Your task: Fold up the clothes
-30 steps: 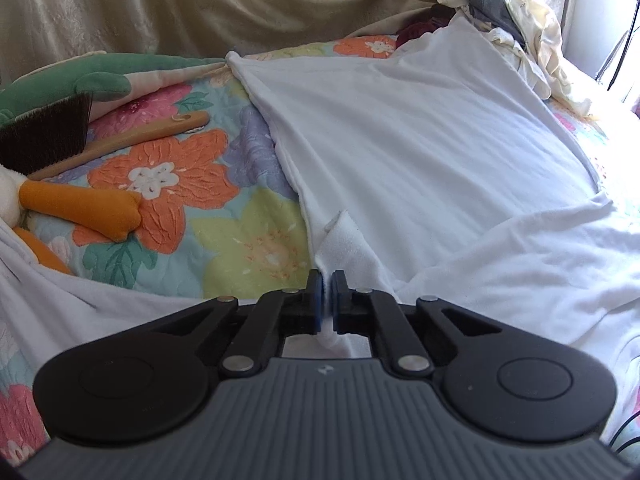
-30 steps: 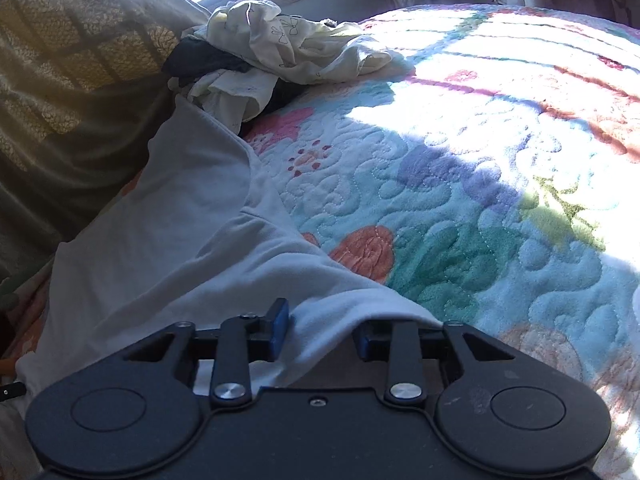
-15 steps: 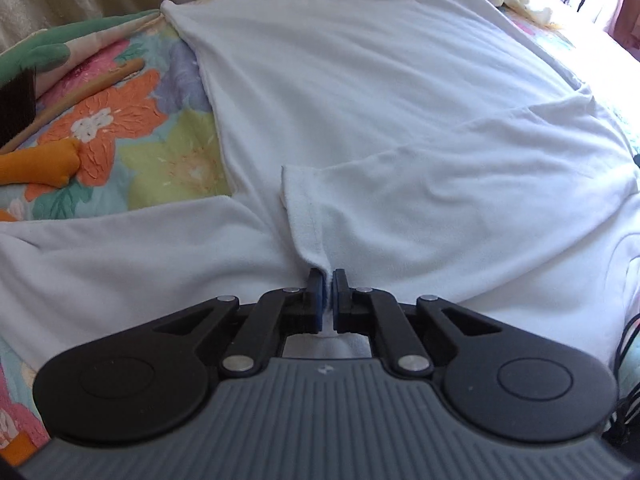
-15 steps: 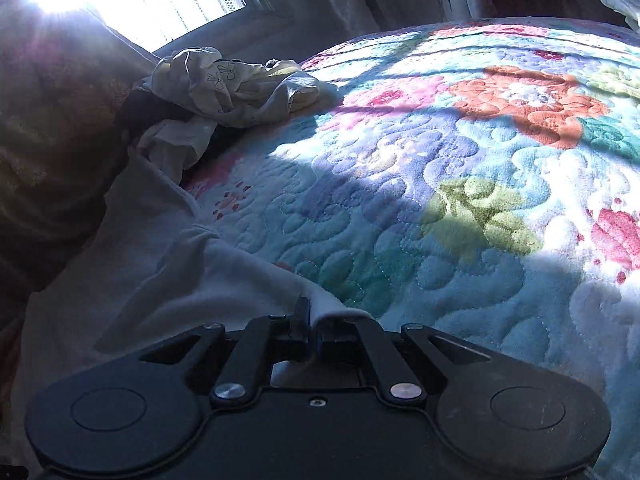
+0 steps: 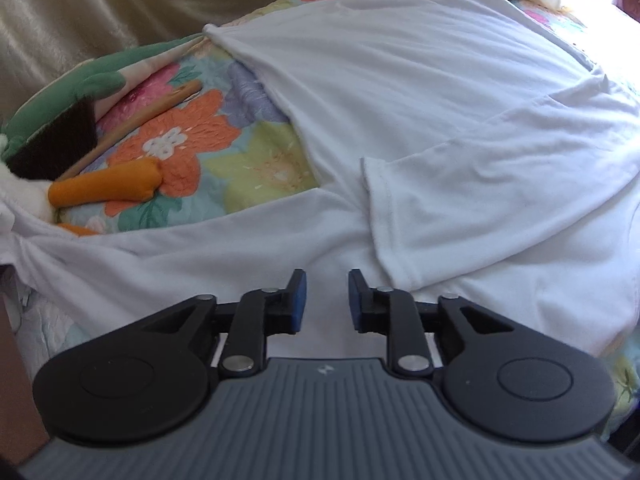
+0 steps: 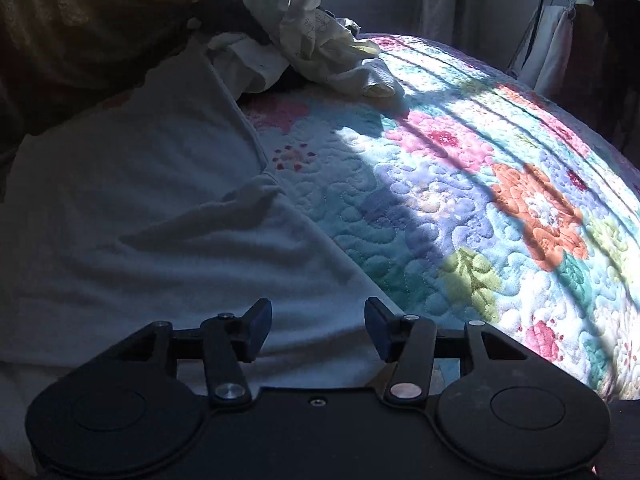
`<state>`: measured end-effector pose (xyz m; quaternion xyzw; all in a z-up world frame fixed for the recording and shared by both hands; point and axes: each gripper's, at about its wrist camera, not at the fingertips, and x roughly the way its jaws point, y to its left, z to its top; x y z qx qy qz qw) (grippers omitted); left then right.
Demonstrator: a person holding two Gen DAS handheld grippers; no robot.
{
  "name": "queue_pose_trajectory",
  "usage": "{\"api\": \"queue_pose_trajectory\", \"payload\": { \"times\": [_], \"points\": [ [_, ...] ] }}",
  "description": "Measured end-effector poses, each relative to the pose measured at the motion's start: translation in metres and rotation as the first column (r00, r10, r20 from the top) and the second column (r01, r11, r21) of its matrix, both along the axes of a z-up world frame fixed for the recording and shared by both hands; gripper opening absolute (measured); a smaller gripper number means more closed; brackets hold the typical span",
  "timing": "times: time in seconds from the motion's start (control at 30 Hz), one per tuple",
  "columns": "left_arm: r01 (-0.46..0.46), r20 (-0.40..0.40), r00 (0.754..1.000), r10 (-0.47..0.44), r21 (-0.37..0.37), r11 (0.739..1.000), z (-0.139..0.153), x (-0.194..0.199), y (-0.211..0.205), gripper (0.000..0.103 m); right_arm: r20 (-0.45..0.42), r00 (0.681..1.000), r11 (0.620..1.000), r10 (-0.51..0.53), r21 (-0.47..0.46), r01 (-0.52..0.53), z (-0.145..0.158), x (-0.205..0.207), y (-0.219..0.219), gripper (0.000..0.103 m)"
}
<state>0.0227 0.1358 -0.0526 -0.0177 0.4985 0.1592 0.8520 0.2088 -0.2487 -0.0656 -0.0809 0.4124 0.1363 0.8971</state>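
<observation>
white t-shirt (image 5: pixel 440 92) on floral quilt (image 6: pixel 460 208), hem cut off, left tongs (image 5: pixel 323 300) apart, right tongs (image 6: pixel 318 330) apart

Both grippers, left gripper (image 5: pixel 323 300) and right gripper (image 6: pixel 318 330), released the shirt (image 5: pixel 440 128) (sleeve folded).

Left wrist cam sits low and close over the white cotton T-shirt (image 5: pixel 440 128), looking forward across it toward the beige curtain-like drape (image 5: pixel 120 8). Right wrist cam is equally low, at the shirt's edge, facing over the floral quilted bedspread (image 6: pixel 480 208). Both share shirt, bedspread, and the crumpled cream clothes pile (image 6: pixel 312 36).
</observation>
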Motion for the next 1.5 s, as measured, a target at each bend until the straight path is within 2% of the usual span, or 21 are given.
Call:
{"api": "queue_pose_trajectory", "payload": {
  "times": [0.1,0.13,0.17,0.3,0.37,0.43,0.5,0.53,0.6,0.63,0.67,0.73,0.9,0.93,0.97,1.0,1.03,1.17,1.37,1.47,1.5],
  "points": [
    [-0.069,-0.001,0.998,0.069,0.024,0.997,0.015,-0.023,0.028,0.042,-0.023,0.988,0.984,0.153,0.092,-0.150,0.016,-0.019,0.040,0.057],
    [-0.103,-0.005,0.995,0.104,0.056,0.993,0.022,-0.028,0.040,0.053,-0.048,0.972,0.964,0.231,0.150,-0.221,0.017,-0.028,0.059,0.057],
    [-0.136,-0.008,0.991,0.137,0.078,0.988,0.026,-0.030,0.050,0.062,-0.070,0.948,0.934,0.310,0.209,-0.290,0.018,-0.037,0.077,0.057],
    [-0.314,-0.014,0.949,0.316,0.075,0.947,0.041,-0.029,0.114,0.066,-0.152,0.801,0.759,0.578,0.461,-0.460,0.017,-0.064,0.165,0.063],
    [-0.402,-0.022,0.915,0.403,0.052,0.914,0.043,-0.034,0.150,0.066,-0.179,0.724,0.700,0.666,0.484,-0.525,0.002,-0.075,0.215,0.063],
    [-0.451,-0.047,0.890,0.453,0.047,0.891,0.040,-0.044,0.173,0.066,-0.198,0.719,0.726,0.667,0.388,-0.567,-0.010,-0.088,0.254,0.063],
    [-0.495,-0.052,0.867,0.496,0.034,0.868,0.033,-0.052,0.186,0.066,-0.182,0.702,0.715,0.688,0.338,-0.612,-0.016,-0.097,0.277,0.063],
    [-0.504,-0.051,0.862,0.505,0.036,0.863,0.029,-0.053,0.189,0.066,-0.179,0.700,0.712,0.691,0.337,-0.617,-0.016,-0.100,0.283,0.063],
    [-0.478,-0.057,0.874,0.483,0.076,0.875,0.017,-0.048,0.187,0.066,-0.169,0.692,0.702,0.702,0.332,-0.630,-0.012,-0.104,0.287,0.063],
    [-0.442,-0.074,0.888,0.453,0.133,0.887,0.009,-0.041,0.183,0.067,-0.162,0.685,0.694,0.710,0.327,-0.642,-0.009,-0.106,0.287,0.063],
    [-0.405,-0.094,0.900,0.427,0.188,0.895,0.001,-0.035,0.180,0.069,-0.151,0.688,0.695,0.710,0.307,-0.650,-0.006,-0.107,0.284,0.063],
    [-0.361,-0.134,0.901,0.413,0.294,0.885,-0.013,-0.029,0.173,0.070,-0.147,0.711,0.719,0.688,0.272,-0.640,-0.003,-0.102,0.276,0.063],
    [-0.346,-0.119,0.905,0.408,0.351,0.870,-0.033,-0.027,0.166,0.071,-0.183,0.784,0.796,0.593,0.279,-0.537,-0.008,-0.081,0.256,0.063],
    [-0.370,-0.086,0.906,0.414,0.311,0.875,-0.033,-0.028,0.169,0.064,-0.186,0.792,0.805,0.581,0.274,-0.526,-0.009,-0.079,0.254,0.063],
    [-0.389,-0.057,0.907,0.418,0.268,0.881,-0.032,-0.030,0.172,0.028,-0.186,0.799,0.812,0.572,0.265,-0.520,-0.008,-0.078,0.253,0.063],
    [-0.385,-0.054,0.912,0.406,0.225,0.895,-0.031,-0.030,0.174,0.008,-0.186,0.804,0.818,0.564,0.255,-0.515,-0.007,-0.078,0.252,0.063],
    [-0.373,-0.055,0.917,0.396,0.235,0.897,-0.029,-0.030,0.171,0.004,-0.183,0.809,0.824,0.558,0.243,-0.513,-0.005,-0.078,0.251,0.063],
    [-0.330,0.022,0.940,0.341,0.324,0.887,-0.008,-0.031,0.150,0.004,-0.173,0.822,0.837,0.542,0.202,-0.509,0.001,-0.081,0.248,0.063],
    [-0.322,0.162,0.946,0.282,0.358,0.876,0.033,-0.027,0.125,0.003,-0.157,0.850,0.861,0.502,0.180,-0.476,0.005,-0.076,0.238,0.063],
    [-0.227,0.214,0.967,0.142,0.460,0.858,0.053,-0.019,0.086,0.003,-0.170,0.883,0.894,0.438,0.185,-0.408,0.005,-0.067,0.229,0.063],
    [-0.197,0.226,0.969,0.103,0.446,0.873,0.059,-0.017,0.075,0.003,-0.175,0.886,0.898,0.430,0.187,-0.398,0.004,-0.065,0.226,0.063]
  ]
}}
